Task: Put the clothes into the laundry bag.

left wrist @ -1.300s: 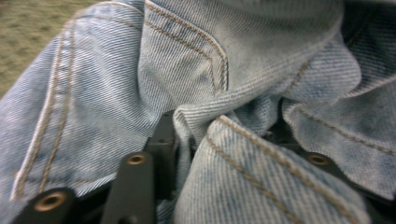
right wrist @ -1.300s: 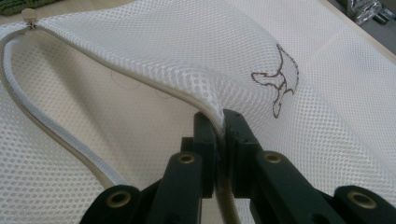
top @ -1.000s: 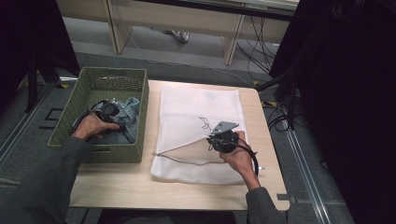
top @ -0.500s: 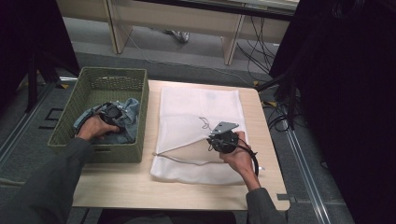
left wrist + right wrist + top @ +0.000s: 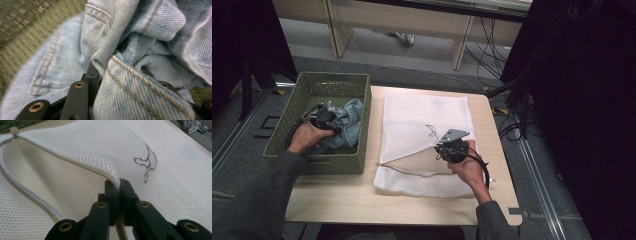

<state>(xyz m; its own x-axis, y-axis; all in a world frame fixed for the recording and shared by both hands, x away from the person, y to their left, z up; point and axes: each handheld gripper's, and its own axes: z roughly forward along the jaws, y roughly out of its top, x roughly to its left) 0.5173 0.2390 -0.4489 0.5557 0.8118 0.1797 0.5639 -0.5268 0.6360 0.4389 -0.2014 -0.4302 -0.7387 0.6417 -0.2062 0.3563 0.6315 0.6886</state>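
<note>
Crumpled light-blue jeans (image 5: 346,119) (image 5: 140,42) lie in the green woven basket (image 5: 362,145) at the table's left. My left gripper (image 5: 326,118) (image 5: 120,75) is down among them, its jaws closed on a denim fold with a stitched seam. A white mesh laundry bag (image 5: 427,110) (image 5: 105,147) lies flat on the wooden table, its zipper open. My right gripper (image 5: 446,148) (image 5: 118,185) is shut on the bag's upper zipper edge and lifts it, so the mouth gapes toward the basket.
The zipper pull (image 5: 14,130) sits at the bag's corner nearest the basket. A small brown figure (image 5: 147,162) is printed on the mesh. Cables (image 5: 492,45) and dark stands flank the table's right side; wooden furniture legs stand behind.
The left hand and gripper have shifted slightly within the basket, with the jeans bunched differently. The right gripper holds the bag edge in the same place.
</note>
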